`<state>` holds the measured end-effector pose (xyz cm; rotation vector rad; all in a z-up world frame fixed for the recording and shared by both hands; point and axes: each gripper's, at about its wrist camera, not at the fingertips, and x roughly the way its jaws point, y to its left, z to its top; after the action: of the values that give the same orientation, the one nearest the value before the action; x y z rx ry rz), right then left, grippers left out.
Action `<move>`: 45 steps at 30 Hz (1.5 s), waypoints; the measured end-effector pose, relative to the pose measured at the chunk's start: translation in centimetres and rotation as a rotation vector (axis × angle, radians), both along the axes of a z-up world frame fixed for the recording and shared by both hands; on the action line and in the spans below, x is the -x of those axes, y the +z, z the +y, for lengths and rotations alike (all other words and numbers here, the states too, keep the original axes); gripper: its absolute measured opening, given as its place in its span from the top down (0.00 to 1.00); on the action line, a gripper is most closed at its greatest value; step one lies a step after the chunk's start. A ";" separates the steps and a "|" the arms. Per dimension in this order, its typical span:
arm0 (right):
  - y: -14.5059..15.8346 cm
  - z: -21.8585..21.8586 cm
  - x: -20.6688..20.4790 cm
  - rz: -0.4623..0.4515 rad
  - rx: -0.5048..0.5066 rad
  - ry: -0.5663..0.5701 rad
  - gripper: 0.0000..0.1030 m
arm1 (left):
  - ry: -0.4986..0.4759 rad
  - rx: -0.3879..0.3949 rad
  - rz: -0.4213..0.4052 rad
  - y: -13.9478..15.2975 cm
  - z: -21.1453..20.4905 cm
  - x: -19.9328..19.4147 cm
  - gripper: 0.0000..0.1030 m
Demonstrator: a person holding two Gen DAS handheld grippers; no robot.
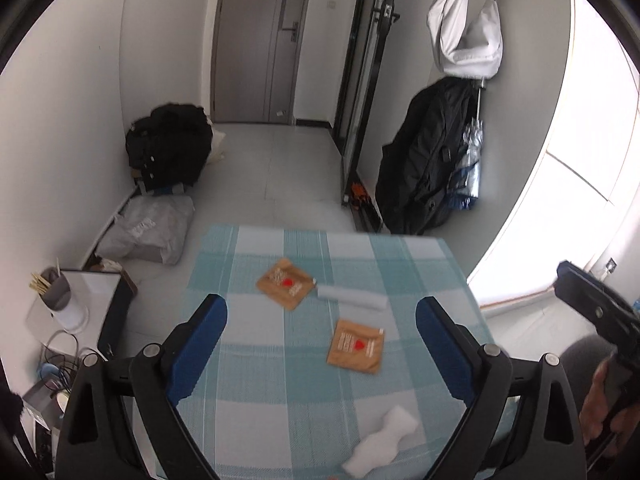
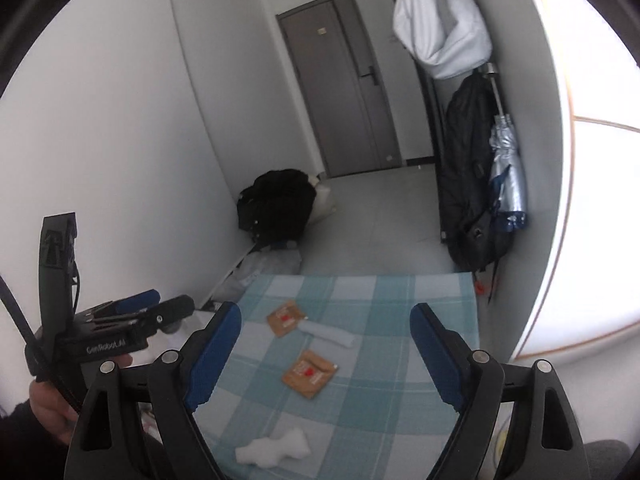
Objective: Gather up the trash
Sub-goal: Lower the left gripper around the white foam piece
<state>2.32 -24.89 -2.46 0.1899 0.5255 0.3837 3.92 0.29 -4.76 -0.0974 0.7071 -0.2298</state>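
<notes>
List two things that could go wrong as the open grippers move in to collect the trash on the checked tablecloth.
1. The two brown packets lie flat on the tablecloth, so a gripper may pinch cloth with them and drag it.
2. The rolled tissue touches the far packet; grabbing one could knock the other away.
The crumpled white tissue near the front edge might get pushed off.

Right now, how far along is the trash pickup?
Nothing looks collected. In hand: nothing; left gripper and right gripper are both open, empty. Left on the checked cloth: two brown packets, a rolled tissue, a crumpled tissue.
</notes>
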 end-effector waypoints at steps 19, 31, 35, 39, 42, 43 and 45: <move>-3.1 2.6 -1.9 0.034 0.045 0.001 0.14 | -0.066 -0.019 0.168 -5.0 0.5 -0.7 0.09; -3.4 1.0 -2.4 0.060 0.018 -0.045 0.14 | -0.254 -0.087 0.265 -7.5 -3.0 0.5 0.09; -3.4 0.7 -2.3 0.062 0.048 -0.076 0.14 | -0.324 -0.122 0.338 -9.2 -4.7 1.2 0.09; -3.4 -0.2 -2.2 0.070 0.037 -0.111 0.14 | -0.344 -0.181 0.363 -10.5 -5.5 1.9 0.09; -3.6 -1.0 -2.2 0.092 0.037 -0.147 0.14 | -0.337 -0.166 0.394 -11.0 -5.2 2.0 0.10; -3.7 -1.2 -2.3 0.100 0.038 -0.158 0.14 | -0.341 -0.168 0.392 -11.1 -5.3 2.2 0.10; -3.9 -1.6 -2.3 0.117 0.036 -0.172 0.14 | -0.353 -0.203 0.382 -11.2 -5.7 2.6 0.10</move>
<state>4.65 -26.46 -6.38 0.2222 0.6260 0.1959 1.35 -5.45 -16.00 0.1842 1.1239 -0.4829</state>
